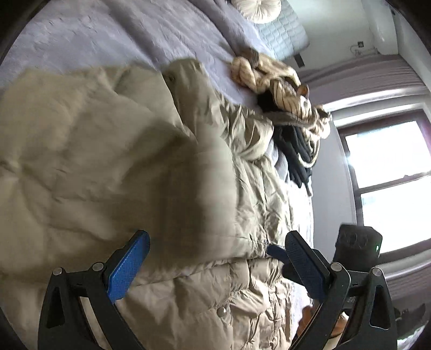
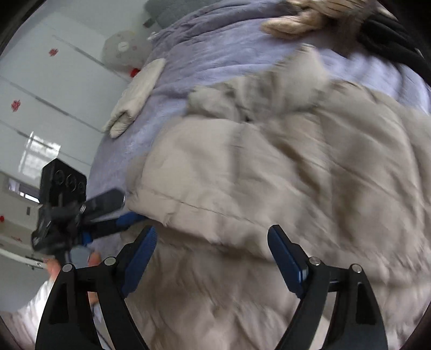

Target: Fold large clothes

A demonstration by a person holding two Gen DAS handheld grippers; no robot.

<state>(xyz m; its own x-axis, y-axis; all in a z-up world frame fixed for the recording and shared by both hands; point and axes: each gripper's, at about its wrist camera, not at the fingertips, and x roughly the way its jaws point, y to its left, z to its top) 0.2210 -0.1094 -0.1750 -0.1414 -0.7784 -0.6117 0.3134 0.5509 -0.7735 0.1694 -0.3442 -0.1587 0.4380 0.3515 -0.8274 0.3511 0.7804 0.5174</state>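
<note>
A large beige quilted puffer jacket (image 1: 140,167) lies spread on the lavender bed (image 1: 80,40); one part is folded over on itself, with a seam edge across the lower middle. My left gripper (image 1: 215,242) is open just above the jacket, its blue pads (image 1: 126,266) wide apart and empty. In the right wrist view the same jacket (image 2: 269,188) fills the frame, blurred. My right gripper (image 2: 211,237) is open over the folded edge, holding nothing. The left gripper (image 2: 129,215) shows at the left of that view, beside the jacket's edge.
A pile of clothes, a beige cable-knit sweater (image 1: 272,78) and dark garments (image 1: 299,153), lies at the far side of the bed. A cream cloth (image 2: 134,97) lies on the bedspread. A round cushion (image 1: 256,8), a window (image 1: 390,175) and white closet doors (image 2: 40,94) surround the bed.
</note>
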